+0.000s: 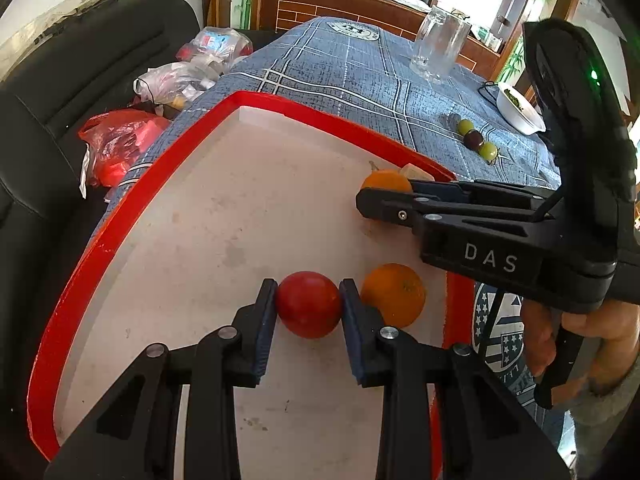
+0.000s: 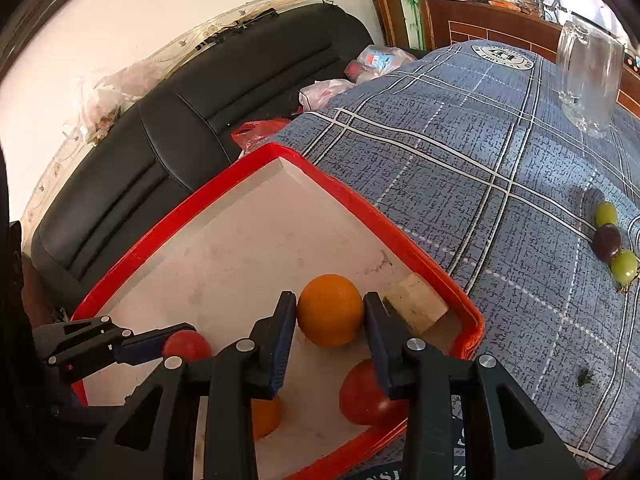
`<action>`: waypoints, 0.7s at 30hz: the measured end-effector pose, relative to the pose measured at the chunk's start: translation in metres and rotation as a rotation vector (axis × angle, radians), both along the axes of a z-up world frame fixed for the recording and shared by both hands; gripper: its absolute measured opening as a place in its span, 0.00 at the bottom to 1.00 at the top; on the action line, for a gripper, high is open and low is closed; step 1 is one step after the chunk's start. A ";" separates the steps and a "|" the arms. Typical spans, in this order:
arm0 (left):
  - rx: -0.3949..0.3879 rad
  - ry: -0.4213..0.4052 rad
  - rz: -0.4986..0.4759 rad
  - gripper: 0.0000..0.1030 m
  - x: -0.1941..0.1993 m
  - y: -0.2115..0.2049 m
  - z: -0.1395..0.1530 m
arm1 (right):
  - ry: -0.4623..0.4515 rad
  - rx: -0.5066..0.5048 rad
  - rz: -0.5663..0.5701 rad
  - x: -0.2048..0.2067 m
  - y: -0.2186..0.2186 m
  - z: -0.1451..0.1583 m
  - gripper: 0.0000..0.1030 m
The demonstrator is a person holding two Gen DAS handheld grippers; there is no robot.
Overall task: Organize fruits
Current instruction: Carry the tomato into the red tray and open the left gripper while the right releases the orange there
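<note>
The left gripper (image 1: 308, 300) pinches a red tomato (image 1: 309, 304) low in the red-rimmed tray (image 1: 80, 264). The right gripper (image 2: 330, 312) closes on an orange (image 2: 330, 310) at lower centre. A second orange (image 2: 266, 416) and another tomato (image 2: 368, 396) sit half hidden behind its fingers. Grapes (image 2: 610, 240) lie on the blue tablecloth (image 2: 460, 152), far right.

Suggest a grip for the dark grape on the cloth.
Pinch the dark grape across its middle from above, jaws closing along the free sides. The green grapes touch both its ends, so the fingers fit only crosswise to the row.
</note>
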State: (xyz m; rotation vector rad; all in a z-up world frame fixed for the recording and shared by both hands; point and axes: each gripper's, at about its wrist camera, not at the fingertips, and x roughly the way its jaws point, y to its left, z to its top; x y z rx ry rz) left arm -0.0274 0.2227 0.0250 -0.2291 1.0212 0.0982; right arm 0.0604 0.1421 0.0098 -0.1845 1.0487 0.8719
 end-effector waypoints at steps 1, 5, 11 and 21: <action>0.001 0.001 0.000 0.28 0.000 0.000 0.000 | 0.002 0.002 0.001 0.001 -0.001 0.000 0.35; -0.005 0.006 0.005 0.30 0.000 0.000 0.000 | 0.014 0.015 -0.005 0.002 -0.003 0.002 0.36; -0.041 -0.013 0.028 0.54 -0.006 0.004 0.004 | 0.033 0.046 -0.018 0.001 -0.011 0.008 0.37; -0.025 -0.054 0.052 0.54 -0.020 0.001 0.016 | 0.027 0.140 -0.054 -0.015 -0.041 0.034 0.50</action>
